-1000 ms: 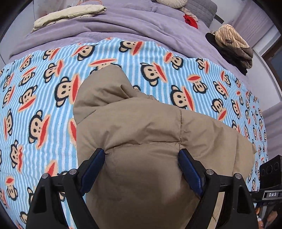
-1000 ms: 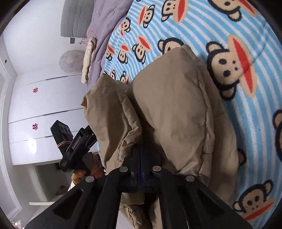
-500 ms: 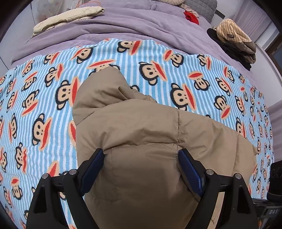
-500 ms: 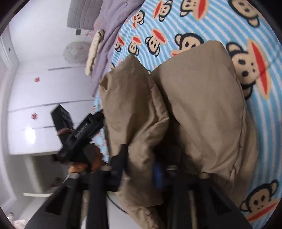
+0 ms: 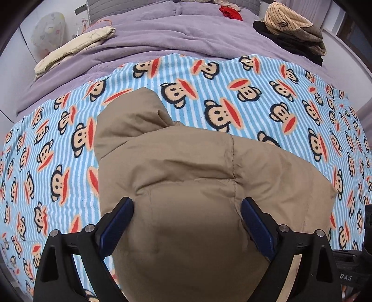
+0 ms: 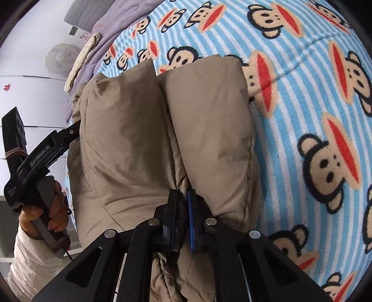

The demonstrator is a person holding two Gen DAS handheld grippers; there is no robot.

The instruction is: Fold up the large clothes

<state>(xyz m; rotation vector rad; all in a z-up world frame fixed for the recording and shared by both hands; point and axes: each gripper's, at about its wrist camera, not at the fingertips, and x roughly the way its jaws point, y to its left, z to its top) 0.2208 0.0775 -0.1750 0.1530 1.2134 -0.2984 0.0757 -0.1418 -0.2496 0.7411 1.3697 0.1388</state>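
Left wrist view: a puffy tan jacket [image 5: 186, 185] is seen bunched on a blanket [image 5: 267, 97] striped blue and white and printed with cartoon monkeys. The jacket fills the lower middle of the frame, with a pointed fold reaching toward the upper left. The left gripper [image 5: 187, 223] is spread wide — its two blue-padded fingers [image 5: 117, 223] are set on either side of a rounded bulge of the jacket, and the padding bulges between them without being squeezed. Beyond the blanket a purple cover [image 5: 186, 39] is spread over the bed. A folded cream garment [image 5: 74, 46] is laid on it at upper left, a pile of dark and striped clothes [image 5: 293, 30] at upper right, and a small red item [image 5: 231, 12] near the top edge.

Right wrist view: the same jacket [image 6: 162, 139] is shown folded into two padded lobes side by side, lying on the monkey blanket [image 6: 313, 93]. The right gripper [image 6: 182, 209] is pressed together — a seam of jacket fabric between the two lobes is pinched in it. At left the left gripper's handle is held in the person's left hand [image 6: 51, 209], its tip hidden behind the jacket's edge. The cream garment [image 6: 83, 55] and purple cover [image 6: 111, 25] are visible at upper left.
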